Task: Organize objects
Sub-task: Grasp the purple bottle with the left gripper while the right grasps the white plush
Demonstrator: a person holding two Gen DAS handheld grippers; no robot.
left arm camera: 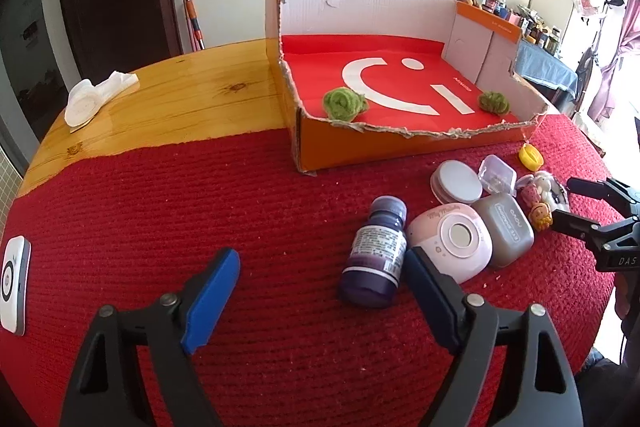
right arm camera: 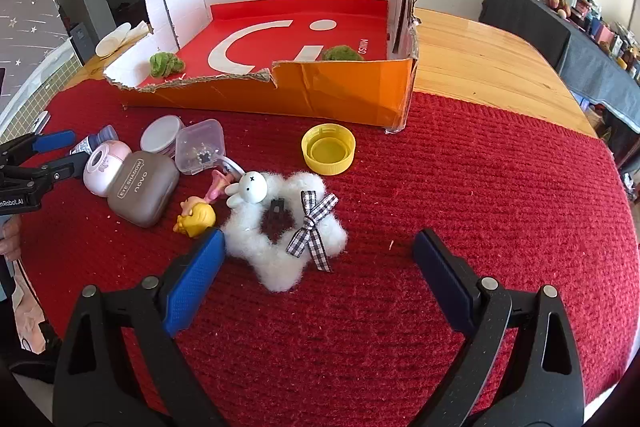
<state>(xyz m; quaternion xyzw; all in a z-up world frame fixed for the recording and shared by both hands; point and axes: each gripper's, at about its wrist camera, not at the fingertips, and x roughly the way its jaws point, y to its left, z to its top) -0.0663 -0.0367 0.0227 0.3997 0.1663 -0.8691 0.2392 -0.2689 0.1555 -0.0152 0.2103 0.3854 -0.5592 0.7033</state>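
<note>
We note the left tool (left arm camera: pixel 320 267) spread wide over the red mat (left arm camera: pixel 160 227) with nothing between its blue pads; its right pad sits just beside the purple bottle (left arm camera: pixel 376 251), which lies on its side, and the pink round case (left arm camera: pixel 450 239); whether pad and case touch we cannot tell. The right tool (right arm camera: pixel 320 251) is likewise wide open and holds nothing; its left pad lies at the edge of the white fluffy star clip (right arm camera: pixel 280 243), which carries a checked bow (right arm camera: pixel 312 231) and a small white rabbit figure (right arm camera: pixel 248 189). On the mat beside the star: a yellow doll charm (right arm camera: pixel 196 217), a pink charm (right arm camera: pixel 218 187), a grey-brown eye-shadow case (right arm camera: pixel 142 191) touching the pink round case, a clear small plastic box (right arm camera: pixel 200 145), a white round tin (right arm camera: pixel 160 139); the yellow bottle cap (right arm camera: pixel 328 149) lies open side up, apart from the cluster and near the box front. The torn orange cardboard box (right arm camera: pixel 320 95) rests at the far side, partly on the mat, partly on the wooden table (right arm camera: pixel 480 59); inside, on its red floor, lie two green woolly balls, one left (right arm camera: pixel 164 63), one right (right arm camera: pixel 342 53), well apart. In the left wrist view a white cloth (left arm camera: pixel 96 95) lies on the bare wood and a white device (left arm camera: pixel 14 283) at the mat's left edge.
</note>
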